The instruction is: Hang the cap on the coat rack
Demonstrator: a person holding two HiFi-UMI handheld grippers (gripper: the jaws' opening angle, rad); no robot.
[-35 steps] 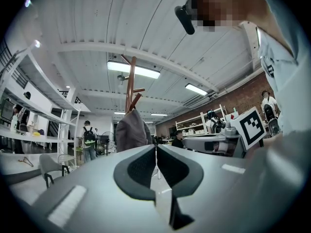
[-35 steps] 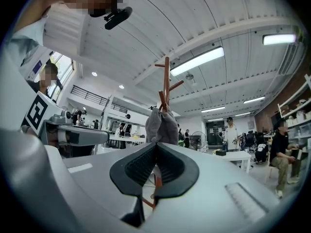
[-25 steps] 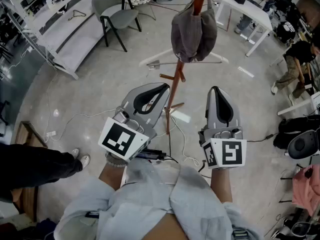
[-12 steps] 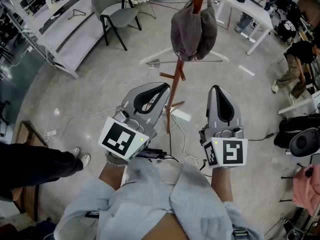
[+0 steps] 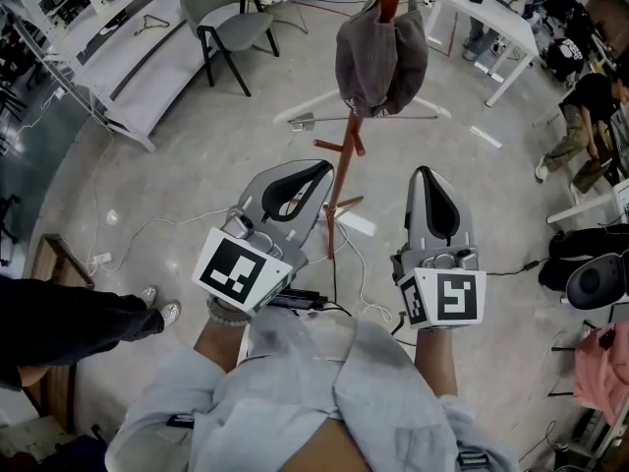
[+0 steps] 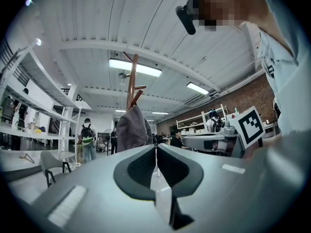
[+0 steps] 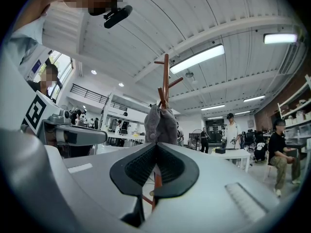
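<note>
A grey cap (image 5: 381,57) hangs from an upper peg of the brown wooden coat rack (image 5: 346,150), straight ahead of me. It also shows as the cap (image 6: 132,129) in the left gripper view and the cap (image 7: 161,125) in the right gripper view, draped on the rack pole (image 7: 165,76). My left gripper (image 5: 316,172) is shut and empty, held low beside the rack's stem. My right gripper (image 5: 425,177) is shut and empty too, to the right of the stem. Neither touches the cap or the rack.
A grey chair (image 5: 224,29) and a long white bench (image 5: 128,67) stand at the back left, a white table (image 5: 491,29) at the back right. Cables (image 5: 147,229) trail over the floor. A person's legs (image 5: 79,323) are at the left, other people (image 5: 585,116) at the right.
</note>
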